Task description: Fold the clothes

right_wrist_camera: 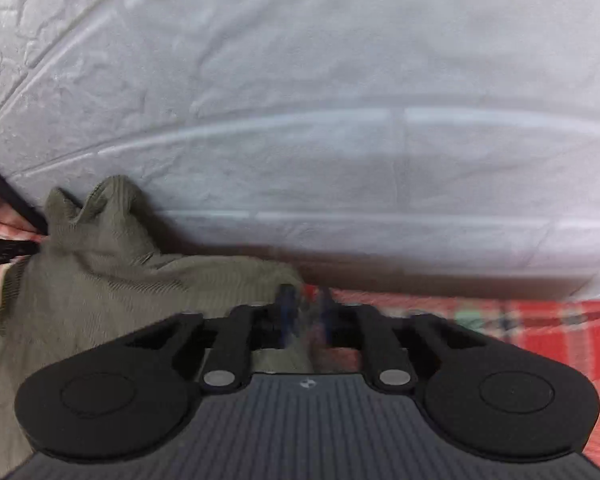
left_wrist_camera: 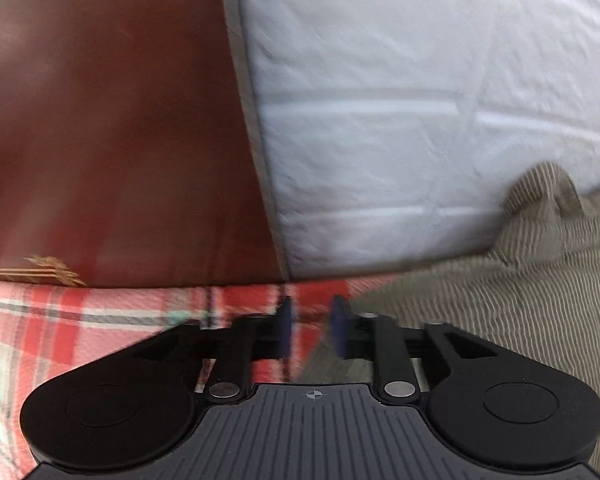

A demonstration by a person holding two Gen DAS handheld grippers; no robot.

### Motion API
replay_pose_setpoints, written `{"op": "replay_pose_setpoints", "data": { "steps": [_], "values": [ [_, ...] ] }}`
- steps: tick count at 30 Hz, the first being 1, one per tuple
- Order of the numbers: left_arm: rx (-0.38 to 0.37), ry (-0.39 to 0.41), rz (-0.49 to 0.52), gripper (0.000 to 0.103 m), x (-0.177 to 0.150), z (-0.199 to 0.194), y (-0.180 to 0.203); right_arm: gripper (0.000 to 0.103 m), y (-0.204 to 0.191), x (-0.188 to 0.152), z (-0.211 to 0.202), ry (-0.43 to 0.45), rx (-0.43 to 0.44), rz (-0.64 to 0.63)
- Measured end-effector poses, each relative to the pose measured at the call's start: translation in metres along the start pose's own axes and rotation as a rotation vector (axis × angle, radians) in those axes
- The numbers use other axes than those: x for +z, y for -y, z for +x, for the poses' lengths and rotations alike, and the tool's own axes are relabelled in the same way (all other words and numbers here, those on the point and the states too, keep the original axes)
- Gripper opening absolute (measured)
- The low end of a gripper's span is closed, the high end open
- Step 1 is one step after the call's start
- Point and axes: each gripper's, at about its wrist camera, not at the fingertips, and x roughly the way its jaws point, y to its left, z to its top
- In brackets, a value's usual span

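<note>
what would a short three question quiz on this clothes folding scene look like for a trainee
1. True or false: the olive garment lies on a red plaid cloth.
2. What stands behind the garment? A) white brick-pattern wall B) window C) shelf
3. Fill in: in the left wrist view, the surface left of the wall is dark ____.

Key:
1. True
2. A, the white wall
3. Red-brown; the panel is blurred, so its material is unclear.

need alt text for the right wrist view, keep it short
The right claw, jaws apart, points down at the edge of a crumpled olive-green ribbed garment lying on a red plaid cloth. A white brick-patterned wall fills the background.
</note>
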Motion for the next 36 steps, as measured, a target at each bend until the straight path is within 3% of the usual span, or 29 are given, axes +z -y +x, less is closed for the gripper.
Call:
{"op": "replay_pose_setpoints", "data": {
  "steps": [2, 4, 8, 10, 14, 15, 16, 17, 18, 22, 23, 24, 25, 27, 28, 32, 36],
  "values": [
    [0.015, 0.019, -0.011, 0.048, 0.004, -0.013, -0.011, 0.041, 0.004, 0.003, -0.016, 0.029, -0.003, 0.025],
    [0.009, 0.029, -0.024, 0.058, 0.005, -0.027, -0.023, 0.041, 0.008, 0.001, -0.036, 0.035, 0.010, 0.034],
    [-0.059, 0.003, 0.008, 0.069, -0.003, -0.047, -0.039, 0.047, 0.013, -0.018, -0.064, 0.001, 0.009, -0.024],
    [-0.078, -0.027, 0.054, 0.080, -0.011, -0.049, -0.028, 0.048, 0.020, -0.029, -0.068, -0.042, 0.000, -0.026],
    [-0.102, -0.083, 0.121, 0.080, -0.034, -0.041, -0.013, 0.048, 0.027, -0.059, -0.072, -0.114, 0.001, 0.002],
    [-0.095, -0.095, 0.133, 0.072, -0.035, -0.035, -0.006, 0.048, 0.028, -0.066, -0.073, -0.125, -0.003, 0.004],
    [-0.086, -0.110, 0.144, 0.033, -0.037, -0.029, -0.002, 0.041, 0.030, -0.072, -0.073, -0.136, -0.014, 0.011],
    [-0.076, -0.136, 0.149, 0.010, -0.044, -0.029, -0.008, 0.025, 0.032, -0.076, -0.074, -0.149, -0.027, 0.023],
    [-0.066, -0.140, 0.145, 0.006, -0.047, -0.029, -0.012, 0.004, 0.033, -0.080, -0.075, -0.162, -0.040, 0.036],
    [-0.031, -0.113, 0.115, 0.005, -0.051, -0.035, -0.023, 0.004, 0.033, -0.084, -0.077, -0.125, -0.096, 0.084],
    [-0.024, -0.113, 0.108, 0.006, -0.050, -0.036, -0.025, 0.005, 0.032, -0.085, -0.074, -0.130, -0.108, 0.087],
    [-0.006, -0.111, 0.112, 0.017, -0.048, -0.038, -0.024, 0.006, 0.029, -0.085, -0.072, -0.132, -0.124, 0.079],
    [0.014, -0.105, 0.114, 0.047, -0.046, -0.042, -0.024, 0.013, 0.025, -0.084, -0.072, -0.127, -0.147, 0.059],
    [0.058, -0.070, 0.114, 0.075, -0.045, -0.058, -0.028, 0.030, 0.021, -0.084, -0.081, -0.103, -0.181, 0.049],
    [0.074, -0.054, 0.109, 0.076, -0.045, -0.066, -0.031, 0.036, 0.020, -0.084, -0.087, -0.086, -0.189, 0.054],
    [0.080, -0.017, 0.035, 0.077, -0.054, -0.105, -0.053, 0.039, 0.015, -0.091, -0.128, 0.005, -0.182, 0.097],
    [0.032, -0.011, -0.022, 0.077, -0.089, -0.152, -0.058, 0.044, -0.010, -0.112, -0.164, 0.049, -0.108, 0.117]
  ]
}}
